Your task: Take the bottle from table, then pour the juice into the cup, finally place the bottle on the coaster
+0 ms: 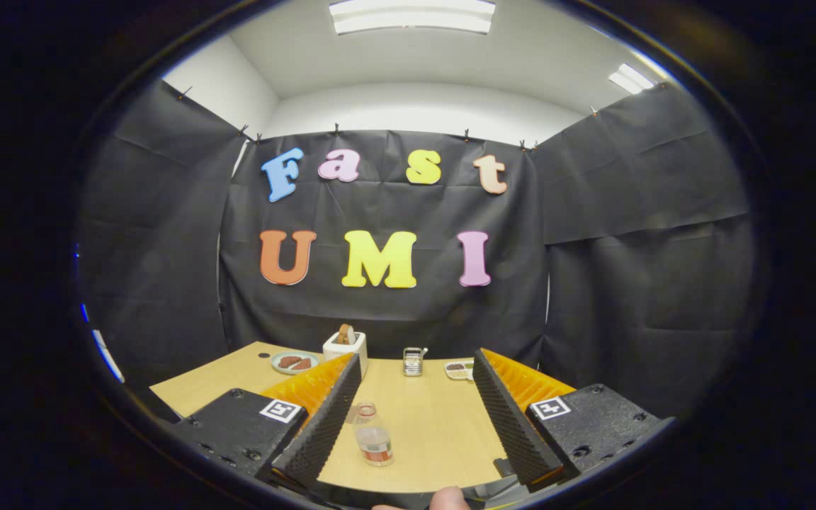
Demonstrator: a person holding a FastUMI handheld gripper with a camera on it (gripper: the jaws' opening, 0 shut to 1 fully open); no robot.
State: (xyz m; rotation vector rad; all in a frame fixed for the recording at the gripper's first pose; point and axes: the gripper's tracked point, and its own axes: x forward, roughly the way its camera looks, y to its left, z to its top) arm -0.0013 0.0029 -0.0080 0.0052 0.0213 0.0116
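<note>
- The gripper [415, 418] hangs above the near part of the table [443, 418], looking level across it toward the back wall, and its two fingers [323, 425] are spread wide apart with nothing pinched.
- A fingertip of the person [448, 498] shows at the very bottom, just behind the fingers.
- Each finger base carries a small square black-and-white marker [280, 410]; its pattern is no readable writing.
- The bottle [372, 433] stands upright on the table between the fingers, close beside the left one and apart from the right one; neither finger touches it.
- The bottle is clear, with a reddish cap and a band of label low on its body; the label's print is too small to read.
- Beyond the fingertips, near the table's far edge, a small glass cup [413, 361] stands roughly in the middle.
- To the cup's left sits a white box-shaped holder [346, 346] with something brown sticking out of it, and further left a round plate [294, 362] with reddish-brown pieces.
- To the cup's right lies a small tray [459, 369] with dark bits, partly hidden behind the right finger.
- The stretch of table between the bottle and the cup is bare wood.
</note>
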